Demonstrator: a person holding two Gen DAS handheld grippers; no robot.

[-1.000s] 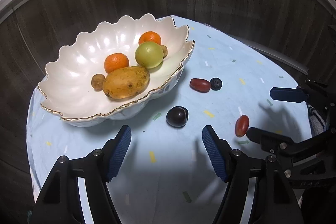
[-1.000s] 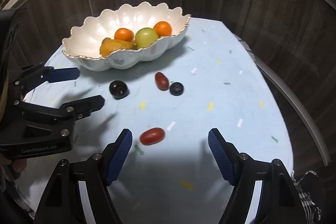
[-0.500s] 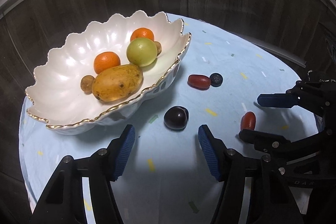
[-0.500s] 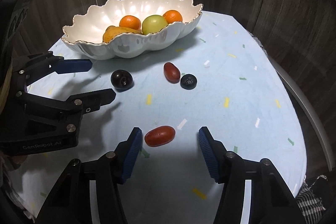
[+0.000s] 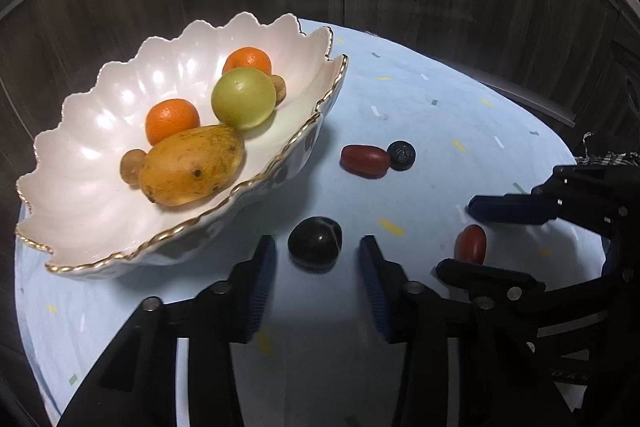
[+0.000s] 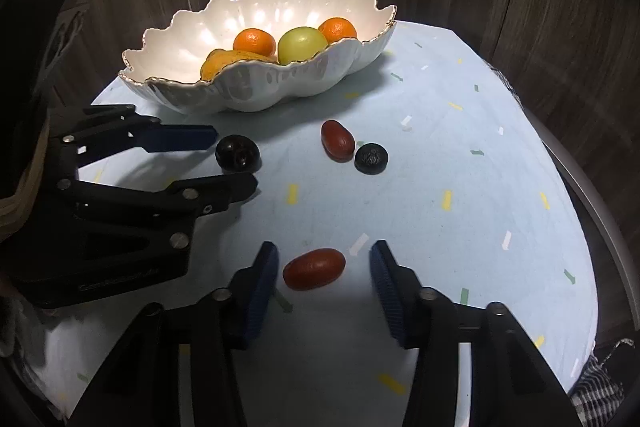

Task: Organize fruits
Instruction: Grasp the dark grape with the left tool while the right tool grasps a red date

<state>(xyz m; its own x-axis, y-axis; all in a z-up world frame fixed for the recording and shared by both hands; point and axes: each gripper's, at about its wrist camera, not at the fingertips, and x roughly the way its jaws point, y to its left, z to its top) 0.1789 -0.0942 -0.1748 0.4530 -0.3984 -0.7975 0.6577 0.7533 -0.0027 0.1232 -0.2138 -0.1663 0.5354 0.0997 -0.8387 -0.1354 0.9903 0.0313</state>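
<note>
1. On the bench point(image 5: 460, 107), under its pale blue cloth, the scalloped white bowl point(image 5: 92, 155) sits at the far left and serves as the landmark. It already holds two oranges, a green fruit point(image 5: 243, 98), a yellow mango point(image 5: 192, 171) and two small brown fruits.
2. Just right of the bowl's near rim lies the dark plum point(image 5: 315, 242). A second ago the left gripper point(image 5: 316, 267) hung back from it with its jaws wide; now it has come forward and down, and the plum sits between the blue pads. The jaws are closing, but a gap shows on each side, so nothing is gripped yet.
3. Farther right of the bowl, and beyond the plum, a red date point(image 5: 365, 161) and a blueberry point(image 5: 401, 155) lie touching each other, both untouched.
4. Farthest right of the bowl, the second red date point(image 6: 314, 268) lies between the pads of the right gripper point(image 6: 320, 279). Those jaws have also narrowed since a second ago and are closing; in the right wrist view neither pad touches it yet.
5. Both hands have thus gone from approach to a near-simultaneous pinch. My judgement: two of the four loose fruits are about to be lifted towards the bowl, leaving the touching pair for afterwards.
</note>
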